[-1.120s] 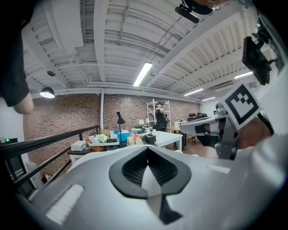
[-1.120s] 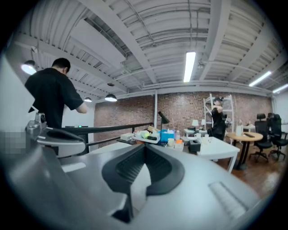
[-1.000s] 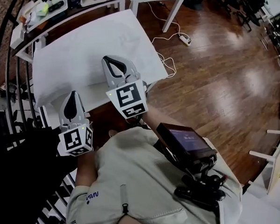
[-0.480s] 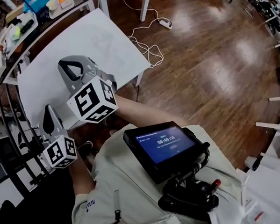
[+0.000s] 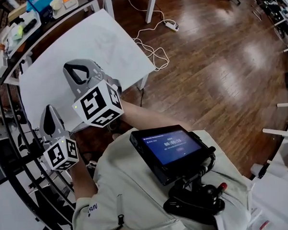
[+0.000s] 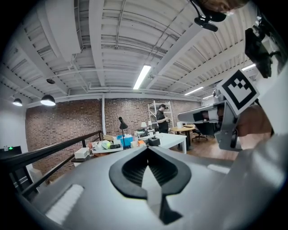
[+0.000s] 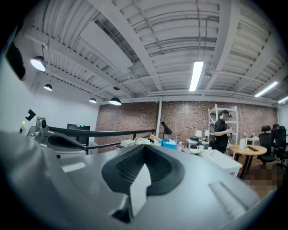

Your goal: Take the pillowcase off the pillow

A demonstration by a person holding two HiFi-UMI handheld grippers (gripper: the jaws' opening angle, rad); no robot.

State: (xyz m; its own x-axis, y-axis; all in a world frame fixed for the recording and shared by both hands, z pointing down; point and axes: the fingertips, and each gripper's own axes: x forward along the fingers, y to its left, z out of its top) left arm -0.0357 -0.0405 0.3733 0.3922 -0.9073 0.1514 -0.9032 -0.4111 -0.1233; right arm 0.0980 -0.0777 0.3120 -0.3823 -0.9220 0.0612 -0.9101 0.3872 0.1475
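Person in a beige top, a grey gripper in each hand, black screen at the chest.
Beige shirt [image 5: 138, 194], short sleeves, front zip [image 5: 119, 218], small dark print by the left sleeve. Left gripper [image 5: 49, 112] and right gripper [image 5: 71, 68]: grey shells, black ribbed fingers [image 6: 130, 173]. Left cube [image 5: 61, 154] and right cube [image 5: 97, 104]: white with black square markers, small green light. Screen [image 5: 169, 147] glows blue, on a black mount [image 5: 194, 201] with a red knob [image 5: 224, 186].
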